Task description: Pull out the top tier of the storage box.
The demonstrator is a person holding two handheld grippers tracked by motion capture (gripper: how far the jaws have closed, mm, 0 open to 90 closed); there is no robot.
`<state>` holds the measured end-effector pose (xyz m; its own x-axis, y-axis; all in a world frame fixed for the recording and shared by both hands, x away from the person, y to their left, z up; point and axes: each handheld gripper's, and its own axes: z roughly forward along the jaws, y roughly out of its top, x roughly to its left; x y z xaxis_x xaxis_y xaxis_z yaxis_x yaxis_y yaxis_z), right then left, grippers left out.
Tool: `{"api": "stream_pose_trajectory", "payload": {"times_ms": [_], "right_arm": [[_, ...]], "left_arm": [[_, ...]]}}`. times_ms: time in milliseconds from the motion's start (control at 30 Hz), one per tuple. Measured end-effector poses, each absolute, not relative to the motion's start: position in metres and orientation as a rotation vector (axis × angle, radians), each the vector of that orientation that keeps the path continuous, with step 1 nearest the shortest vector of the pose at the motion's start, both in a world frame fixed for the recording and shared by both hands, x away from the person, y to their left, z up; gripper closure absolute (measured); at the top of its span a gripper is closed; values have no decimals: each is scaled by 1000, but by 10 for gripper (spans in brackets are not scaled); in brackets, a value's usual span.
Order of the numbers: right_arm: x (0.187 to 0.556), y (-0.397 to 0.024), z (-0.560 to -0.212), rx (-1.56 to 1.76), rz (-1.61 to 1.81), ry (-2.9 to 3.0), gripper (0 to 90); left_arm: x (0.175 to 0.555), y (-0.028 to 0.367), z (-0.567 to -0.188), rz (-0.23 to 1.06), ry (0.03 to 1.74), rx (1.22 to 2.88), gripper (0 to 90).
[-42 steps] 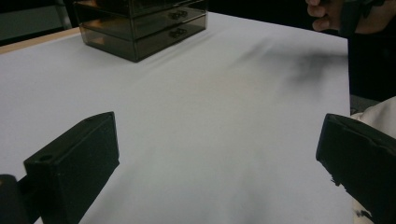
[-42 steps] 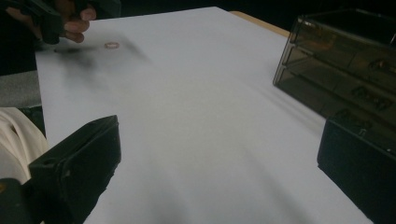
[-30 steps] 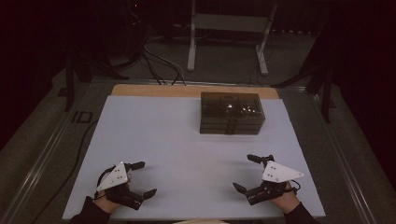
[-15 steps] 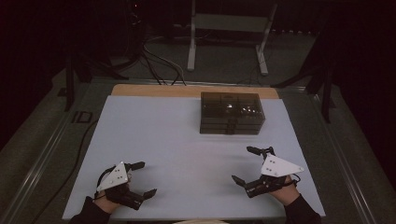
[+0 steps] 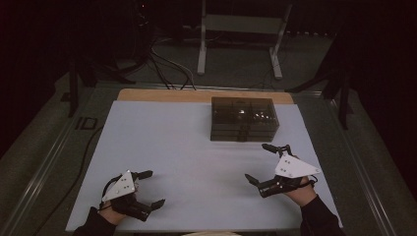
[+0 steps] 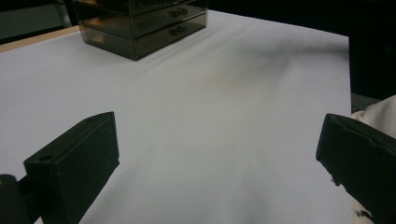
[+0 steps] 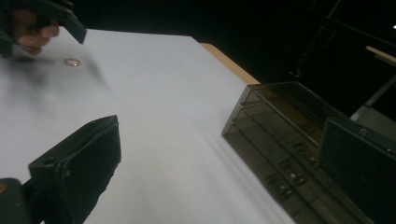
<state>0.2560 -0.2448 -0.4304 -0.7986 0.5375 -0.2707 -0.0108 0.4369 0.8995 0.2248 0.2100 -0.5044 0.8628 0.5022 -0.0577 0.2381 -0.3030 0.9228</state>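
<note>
The drawer box [image 5: 244,119] at the far edge of the table is smoky, see-through dark grey, with faint glints inside (what they are cannot be told). The table's cover [image 5: 196,147] is plain pale white-grey, without pattern; a strip of light tan wood [image 5: 162,96] shows along its far edge. The left gripper [image 5: 148,188] and the right gripper [image 5: 261,163] have black jaws, and each carries a light grey three-cornered plate with small dark dots. The sleeves [image 5: 319,219] at the near edge are black. The floor around is dull dark grey.
</note>
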Motion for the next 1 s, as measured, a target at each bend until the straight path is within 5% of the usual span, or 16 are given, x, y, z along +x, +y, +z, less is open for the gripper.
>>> {"api": "stream_pose_trajectory", "payload": {"times_ms": [1000], "right_arm": [[293, -232, -423, 348, 1190, 2088, 0]], "left_arm": [[224, 210, -504, 294, 547, 1893, 9]]}}
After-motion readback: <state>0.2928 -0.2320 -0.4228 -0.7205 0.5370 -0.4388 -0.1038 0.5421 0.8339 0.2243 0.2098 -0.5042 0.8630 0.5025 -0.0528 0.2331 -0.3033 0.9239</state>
